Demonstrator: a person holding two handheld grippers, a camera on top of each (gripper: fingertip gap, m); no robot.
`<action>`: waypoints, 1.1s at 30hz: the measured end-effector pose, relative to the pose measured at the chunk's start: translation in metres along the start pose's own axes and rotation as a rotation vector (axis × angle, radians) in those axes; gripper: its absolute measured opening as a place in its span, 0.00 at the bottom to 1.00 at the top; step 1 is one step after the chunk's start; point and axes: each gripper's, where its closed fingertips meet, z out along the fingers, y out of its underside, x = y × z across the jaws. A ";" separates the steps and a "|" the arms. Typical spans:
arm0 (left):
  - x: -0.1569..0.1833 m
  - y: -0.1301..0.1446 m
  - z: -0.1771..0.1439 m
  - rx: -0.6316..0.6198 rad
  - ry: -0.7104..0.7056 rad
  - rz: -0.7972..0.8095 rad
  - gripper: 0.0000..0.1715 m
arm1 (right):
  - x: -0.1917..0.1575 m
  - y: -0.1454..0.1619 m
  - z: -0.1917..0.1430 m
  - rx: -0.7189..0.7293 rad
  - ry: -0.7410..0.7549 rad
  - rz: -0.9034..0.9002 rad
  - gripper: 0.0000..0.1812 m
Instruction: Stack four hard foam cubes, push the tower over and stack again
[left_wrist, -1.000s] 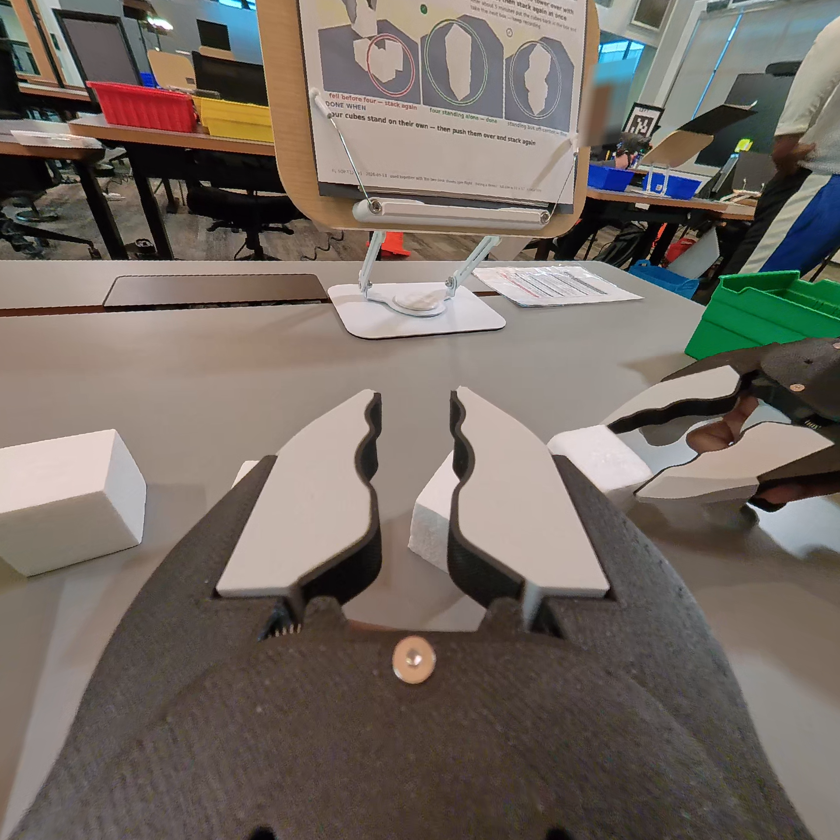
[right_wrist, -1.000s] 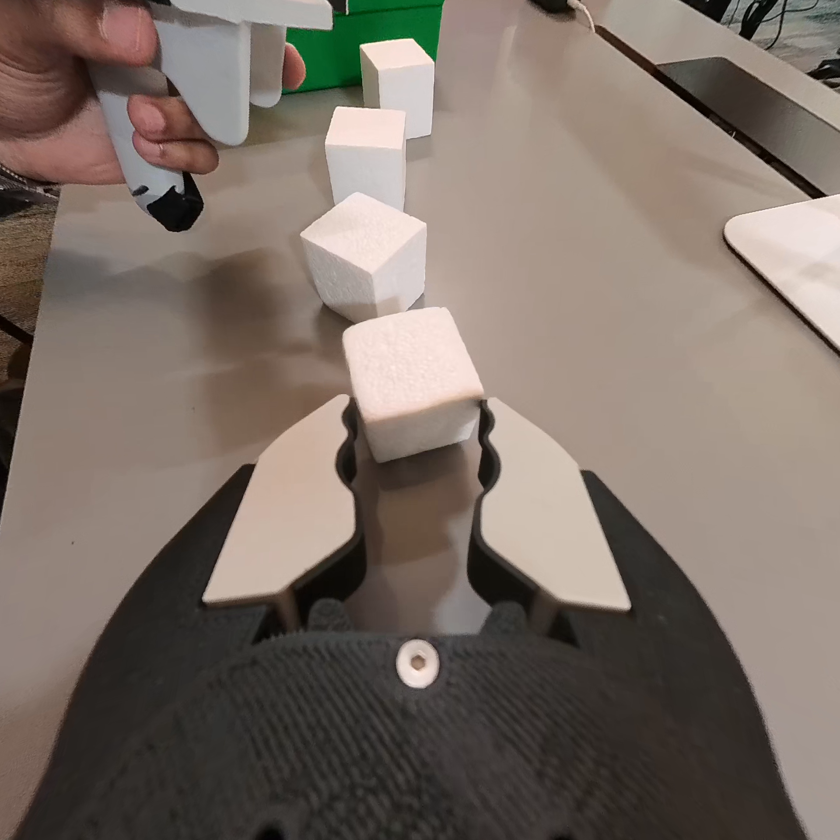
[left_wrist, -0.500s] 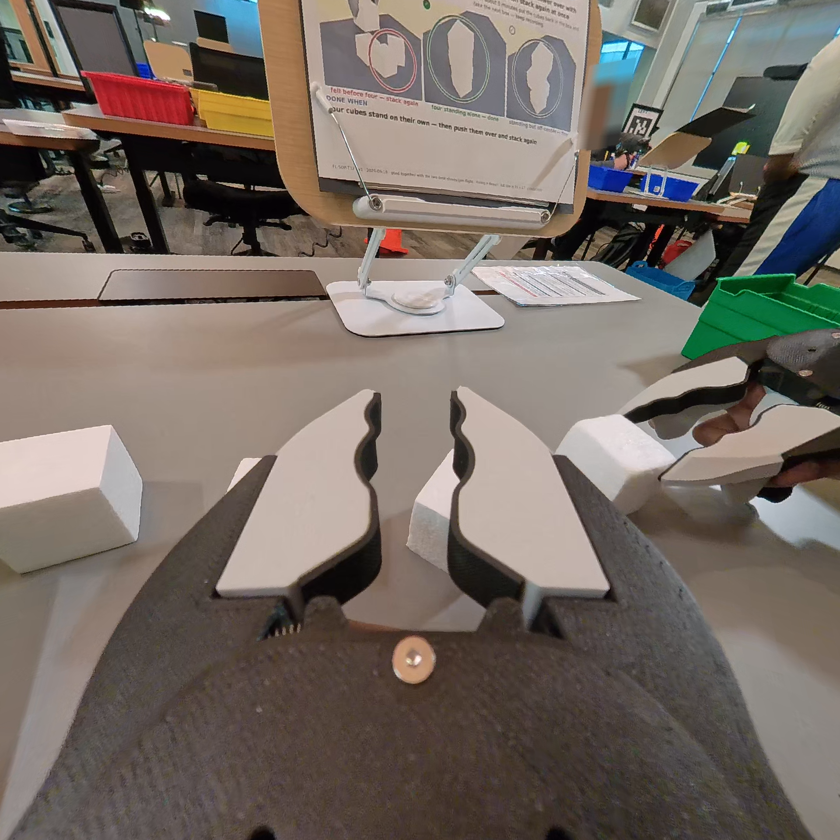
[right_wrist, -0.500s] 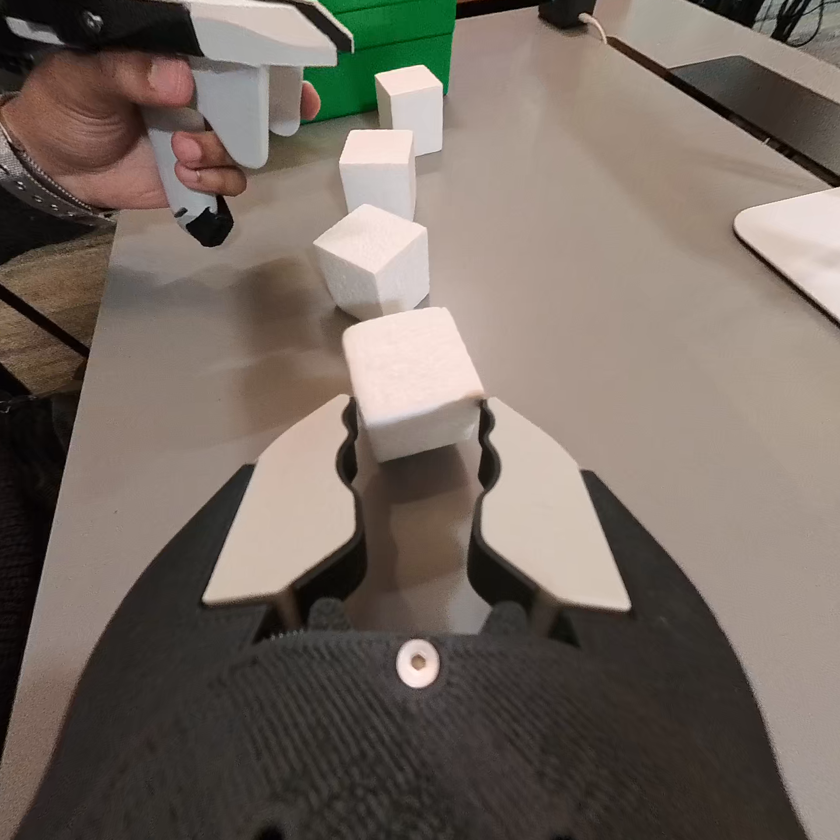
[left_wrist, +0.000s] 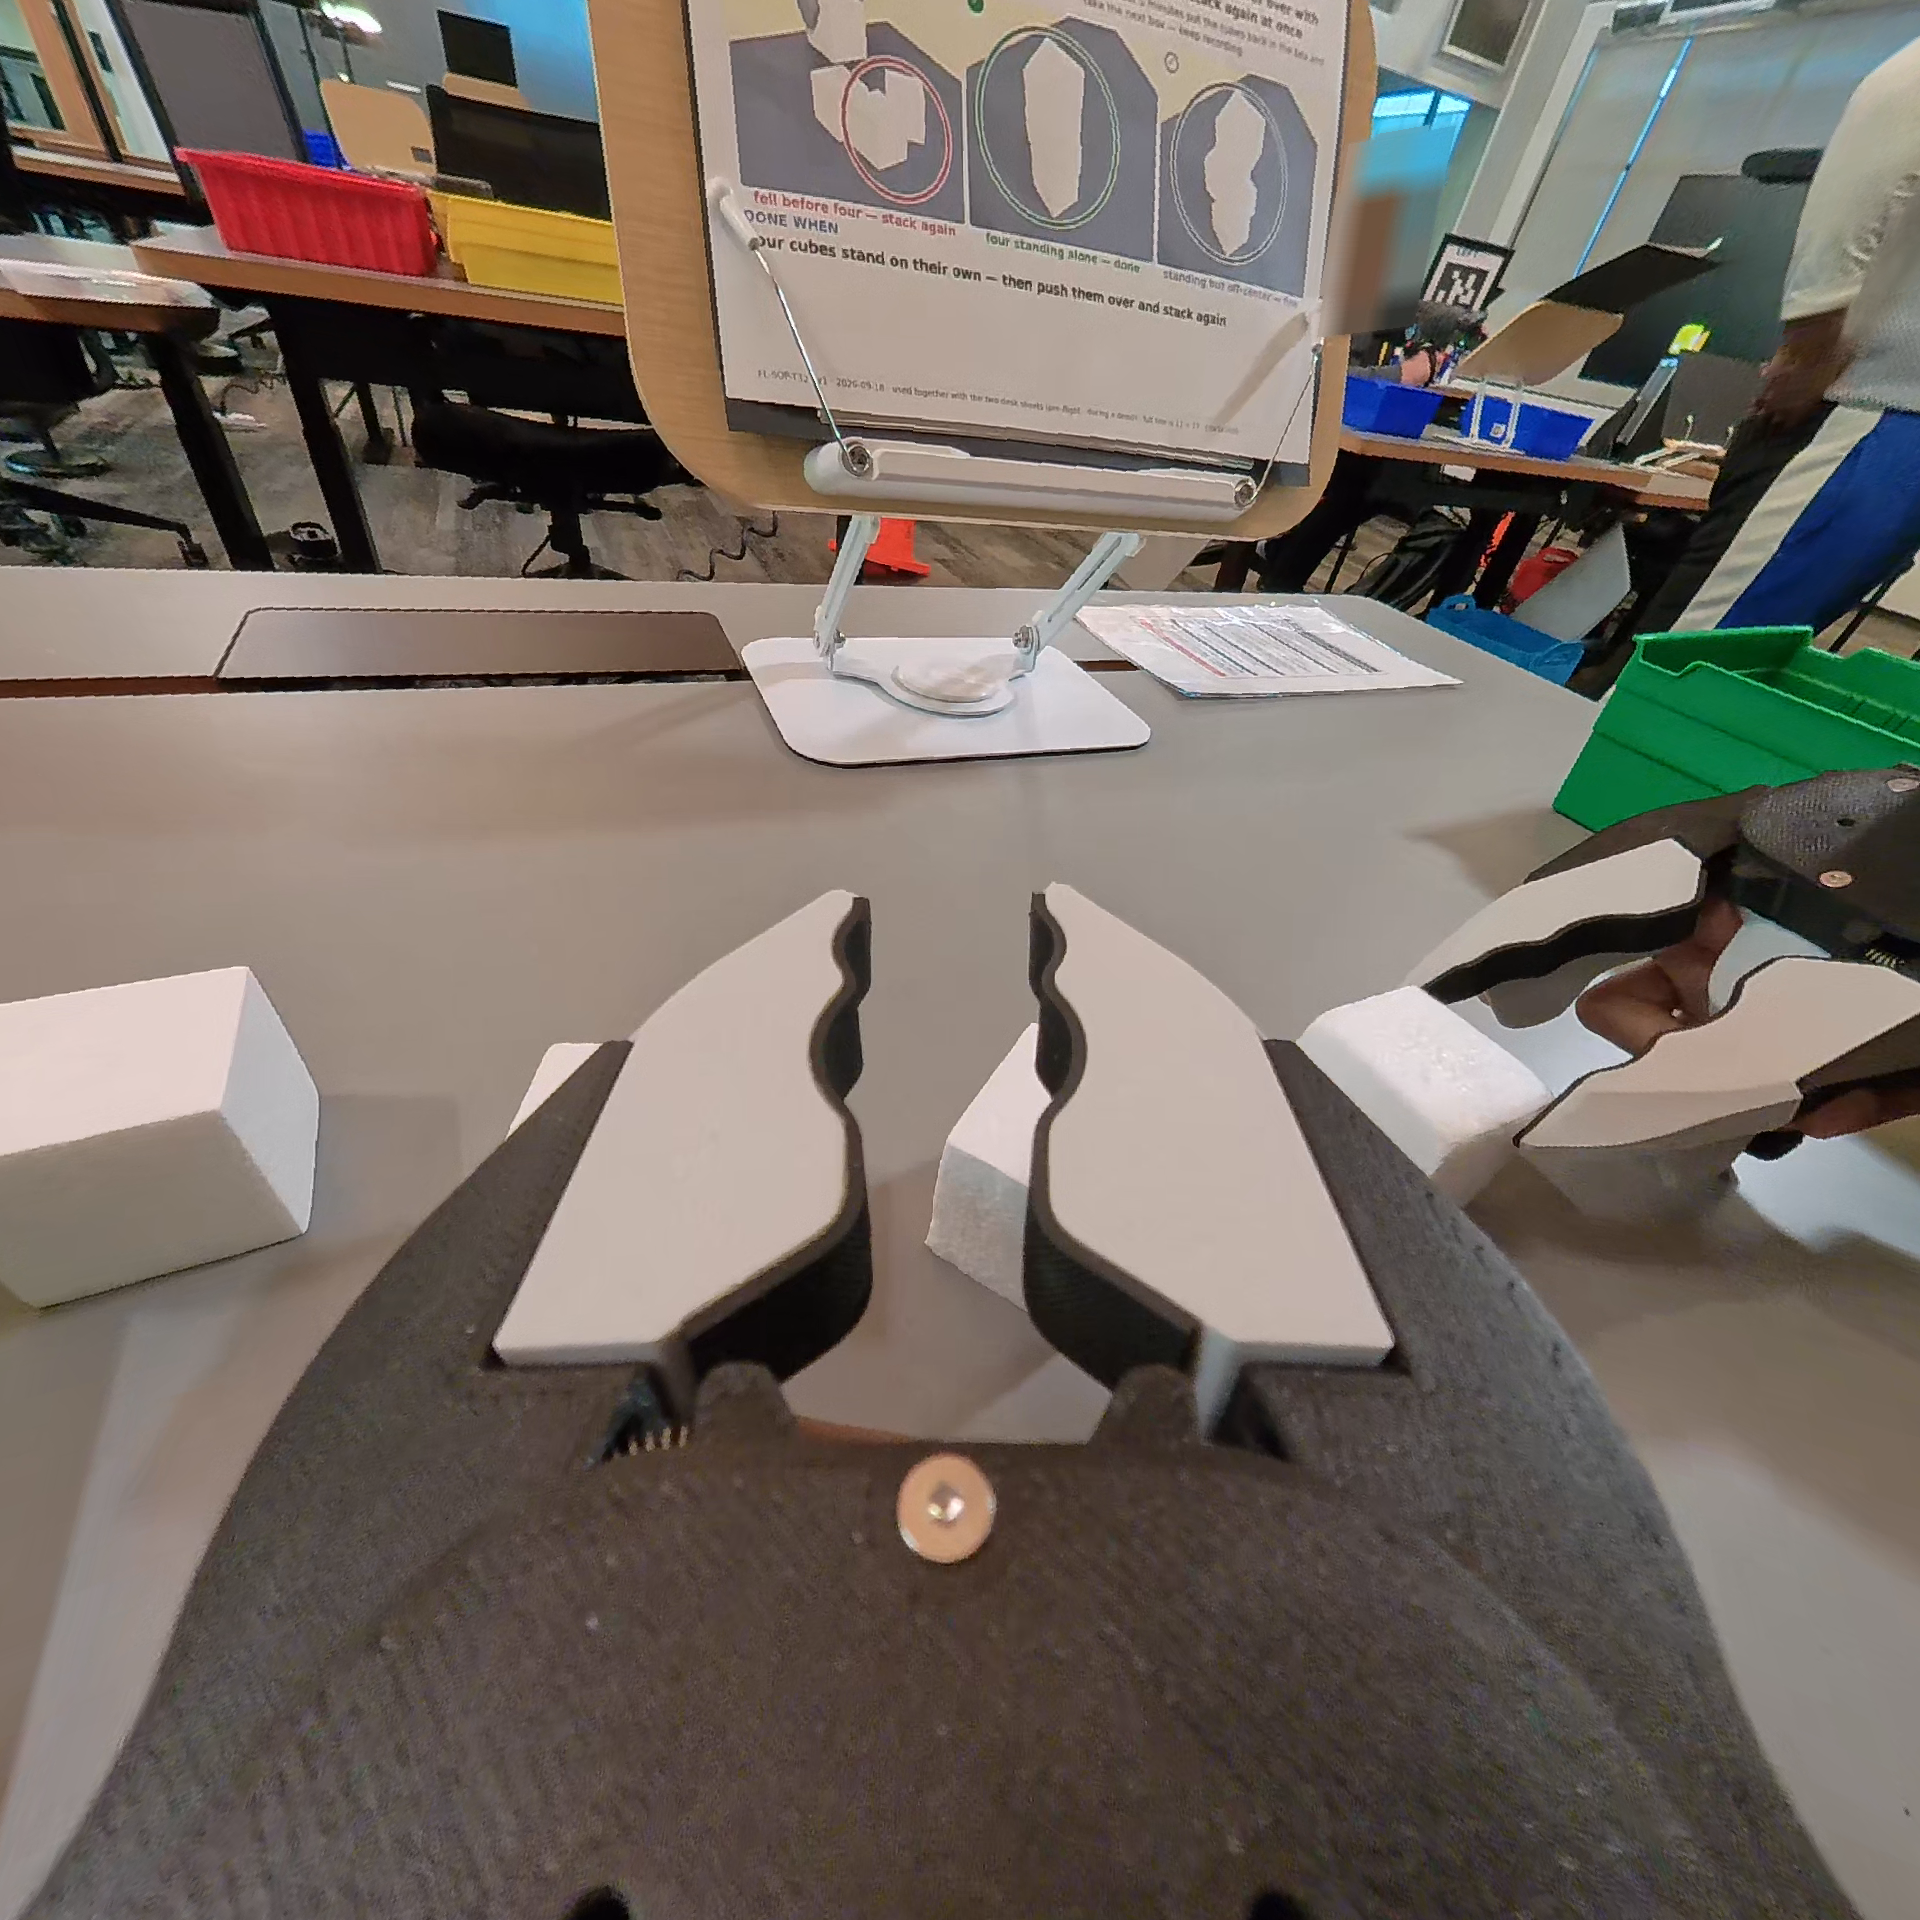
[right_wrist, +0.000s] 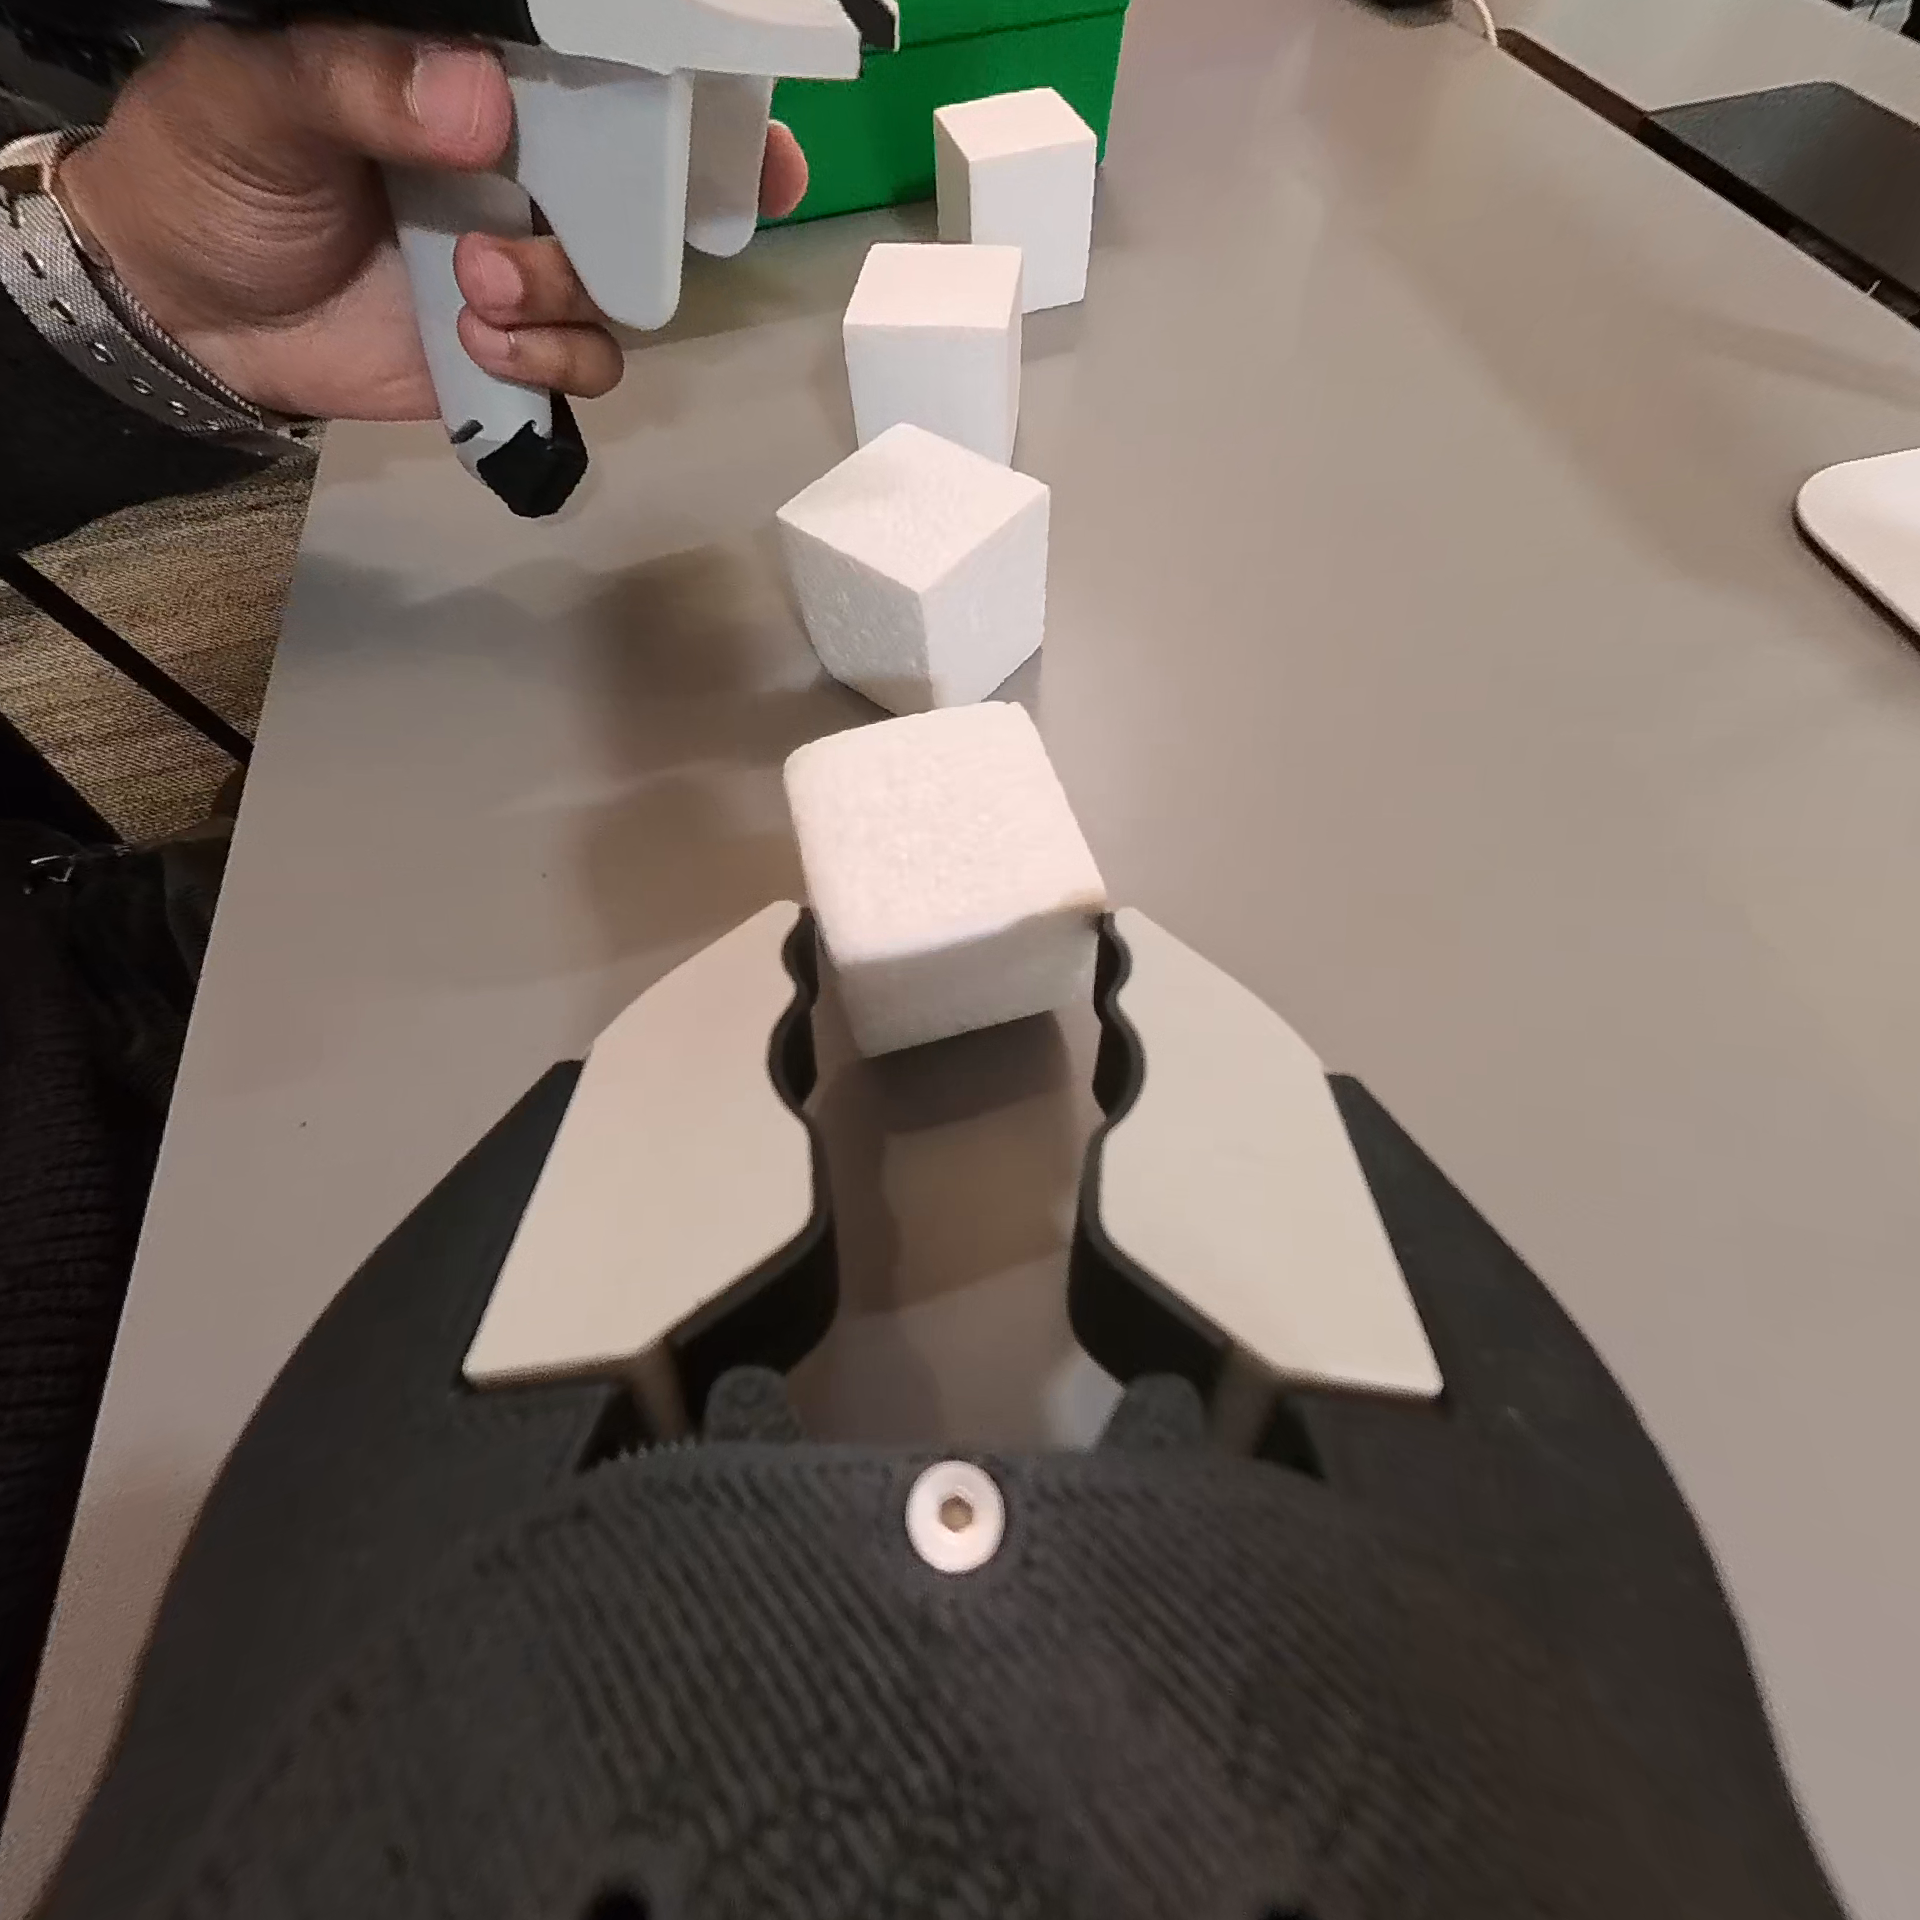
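Several white foam cubes are on the grey table (right_wrist: 1455, 831). My right gripper (right_wrist: 951, 925) is shut on one cube (right_wrist: 935, 873) and holds it just above the table; it also shows in the left wrist view (left_wrist: 1413, 1081). Three more cubes stand in a row beyond it: near (right_wrist: 925, 571), middle (right_wrist: 935, 343), far (right_wrist: 1018, 197). My left gripper (left_wrist: 945, 914) is open and empty above the table. One cube (left_wrist: 987, 1164) is partly hidden under its right finger, another cube (left_wrist: 145, 1122) lies to its left. A hand holds the left gripper (right_wrist: 623, 156) above the row.
A document stand with a printed sheet (left_wrist: 956, 707) is at the back of the table, with a laminated sheet (left_wrist: 1257, 649) beside it. A green bin (left_wrist: 1756, 727) sits at the right end, another green bin (right_wrist: 935, 83) beyond the row. A person stands at the far right (left_wrist: 1849, 416). Across from one pair of fingers to the other is roughly 20 cm.
My right gripper has risen a little with the cube in it, and its view has shifted toward the row. My left gripper has hardly moved and stays open.
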 end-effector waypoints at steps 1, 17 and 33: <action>0.000 0.000 0.000 -0.001 0.000 0.000 0.17 | -0.001 0.000 0.000 -0.001 -0.002 -0.002 0.29; 0.000 0.001 0.000 -0.004 0.002 -0.001 0.17 | -0.004 0.001 0.002 -0.006 -0.019 -0.005 0.29; 0.000 0.001 0.000 -0.005 0.002 -0.001 0.17 | -0.006 0.001 0.003 -0.007 -0.027 -0.012 0.29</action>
